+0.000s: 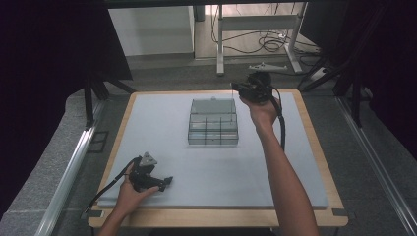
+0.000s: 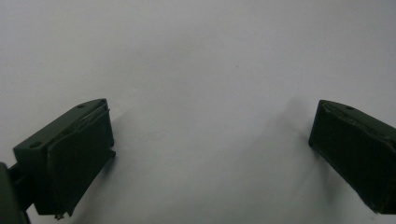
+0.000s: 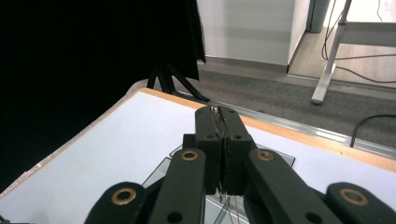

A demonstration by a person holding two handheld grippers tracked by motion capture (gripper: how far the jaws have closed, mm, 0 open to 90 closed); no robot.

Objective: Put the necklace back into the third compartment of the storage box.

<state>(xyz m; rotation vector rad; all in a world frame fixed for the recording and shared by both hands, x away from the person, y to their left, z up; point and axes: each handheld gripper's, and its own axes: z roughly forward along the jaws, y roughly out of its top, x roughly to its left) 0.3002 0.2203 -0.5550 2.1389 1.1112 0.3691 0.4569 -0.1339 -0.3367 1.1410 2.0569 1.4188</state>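
At the left, the left gripper [image 1: 164, 183] is rested low on the pale mat [image 1: 162, 147], jaws spread wide with nothing between them. Ahead of it and off to its right, at the middle of the mat, a clear plastic compartment box [image 1: 213, 129] is seen with its lid raised at the far side. Just above and beyond the box's far right corner, the right gripper [image 1: 236, 87] is held up, jaws pressed together on thin wires [image 3: 229, 207] (a few fine strands, possibly pins, too small to tell). The strands are judged very light, springy and easily bent or slipped, so they are best pinched near mid-length with gentle pressure.
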